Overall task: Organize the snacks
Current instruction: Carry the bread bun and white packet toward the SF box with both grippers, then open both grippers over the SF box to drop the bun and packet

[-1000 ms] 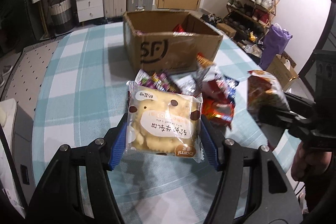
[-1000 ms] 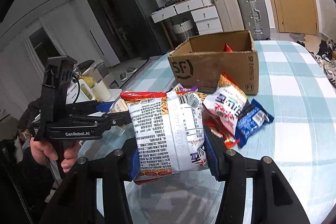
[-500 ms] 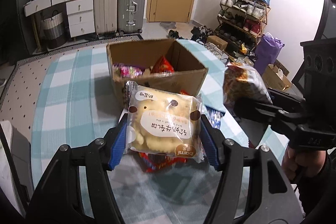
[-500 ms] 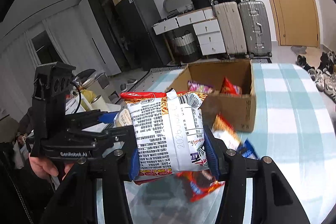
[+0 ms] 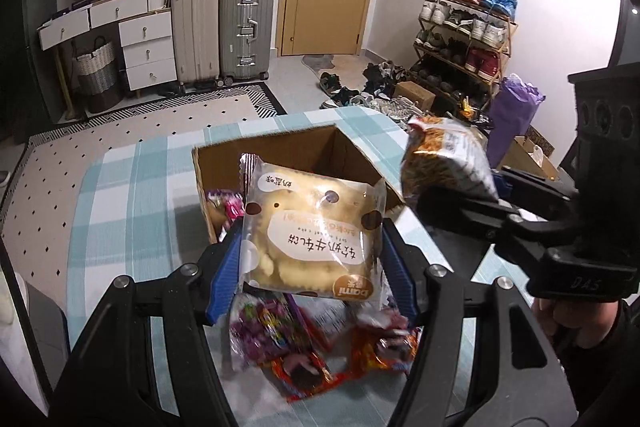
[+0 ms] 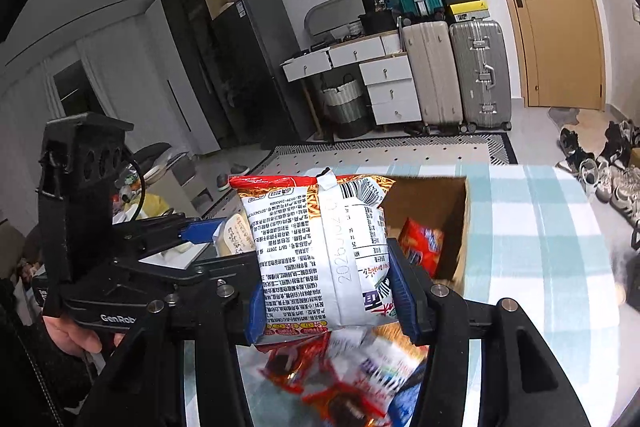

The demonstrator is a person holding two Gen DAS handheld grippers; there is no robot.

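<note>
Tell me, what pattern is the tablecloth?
Pale blue and white checks on the tablecloth, clearest in the right wrist view.

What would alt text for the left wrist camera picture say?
The left gripper clamps a wrapped soft cake above an open cardboard box on a checked table. At right, the right gripper holds a noodle packet; loose snacks lie below.

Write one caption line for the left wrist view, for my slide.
Left gripper holds a cake packet above the open cardboard box; right gripper carries a noodle packet alongside.

Suitcases [image 5: 224, 31], drawers [image 5: 146, 47], shoe rack [image 5: 460, 39].
</note>
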